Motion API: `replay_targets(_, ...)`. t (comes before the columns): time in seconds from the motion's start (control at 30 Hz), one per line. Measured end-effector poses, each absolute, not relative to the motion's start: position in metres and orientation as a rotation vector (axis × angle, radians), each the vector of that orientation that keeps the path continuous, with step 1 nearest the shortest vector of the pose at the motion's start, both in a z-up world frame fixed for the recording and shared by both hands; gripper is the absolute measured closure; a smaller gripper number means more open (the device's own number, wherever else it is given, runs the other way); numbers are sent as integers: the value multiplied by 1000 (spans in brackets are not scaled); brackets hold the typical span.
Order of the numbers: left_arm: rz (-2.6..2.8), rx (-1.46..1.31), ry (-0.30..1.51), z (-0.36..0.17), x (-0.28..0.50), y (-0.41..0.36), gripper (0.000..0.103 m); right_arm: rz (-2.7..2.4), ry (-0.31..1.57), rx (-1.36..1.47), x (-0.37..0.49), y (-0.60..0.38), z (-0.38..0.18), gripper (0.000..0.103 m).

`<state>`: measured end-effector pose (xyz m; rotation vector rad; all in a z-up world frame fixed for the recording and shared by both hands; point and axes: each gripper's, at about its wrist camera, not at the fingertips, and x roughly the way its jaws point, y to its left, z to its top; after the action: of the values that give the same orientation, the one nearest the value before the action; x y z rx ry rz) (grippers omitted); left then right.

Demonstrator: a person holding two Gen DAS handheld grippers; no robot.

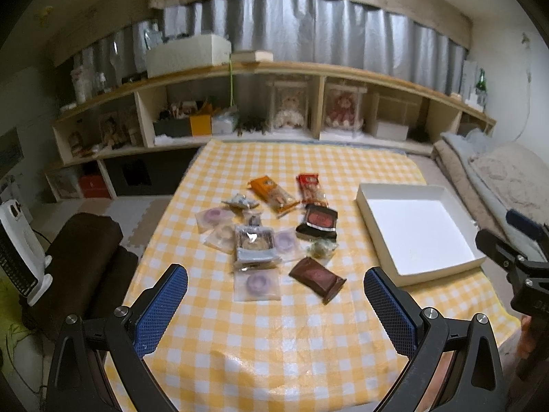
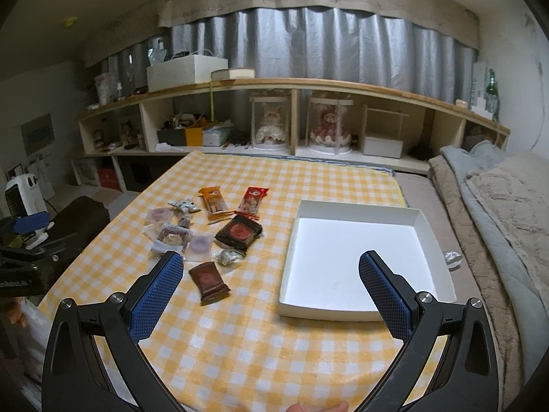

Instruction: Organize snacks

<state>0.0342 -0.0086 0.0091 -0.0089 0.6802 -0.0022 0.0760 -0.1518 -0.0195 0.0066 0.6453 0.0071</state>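
Several wrapped snacks lie in a loose pile on the yellow checked tablecloth: an orange packet, a red packet, a black-and-red packet, a brown packet and clear pouches with purple rings. An empty white box stands to their right. My left gripper is open and empty, above the table's near side. My right gripper is open and empty, between the brown packet and the white box.
A long wooden shelf with dolls and boxes runs behind the table. A brown cushion and a white heater sit at the left. Folded blankets lie at the right. A small silver wrapper lies right of the box.
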Motion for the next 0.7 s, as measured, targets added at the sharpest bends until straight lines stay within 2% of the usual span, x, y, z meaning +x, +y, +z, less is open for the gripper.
replay_targets(0.4,12,-39,747,43,133,12,0,74,680,-46,130,-135,-26,0)
replay_targets(0.5,22,-72,790,35,162,24,0,93,700,-59,148,-130,-32,0)
replay_targets(0.7,53,-116,986,-10,223,46,0,138,797,-77,187,-122,-58,0)
